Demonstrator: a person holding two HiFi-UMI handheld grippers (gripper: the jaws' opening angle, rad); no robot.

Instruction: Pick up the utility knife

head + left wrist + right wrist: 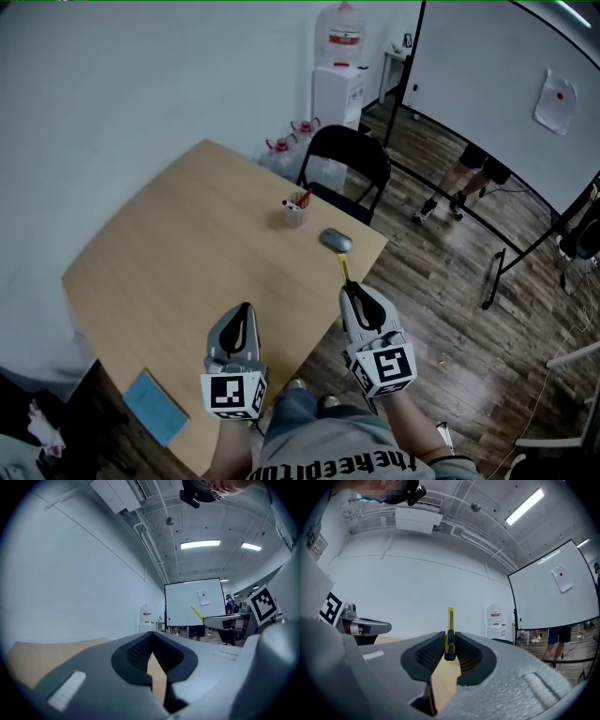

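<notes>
The yellow utility knife (344, 269) sticks out forward from my right gripper (349, 289), which is shut on its dark rear end above the table's near right edge. In the right gripper view the knife (450, 625) stands upright, pinched between the two pads. My left gripper (245, 307) hovers beside it over the wooden table (187, 244), shut with nothing between its jaws. In the left gripper view its pads meet at the tip (152, 641), and the knife (197, 612) shows off to the right.
A cup of pens (294, 211) and a grey mouse (336, 240) sit near the table's far corner. A blue notebook (157, 406) lies at the near left edge. Beyond are a black chair (347, 164), a water dispenser (339, 89) and a whiteboard (497, 84).
</notes>
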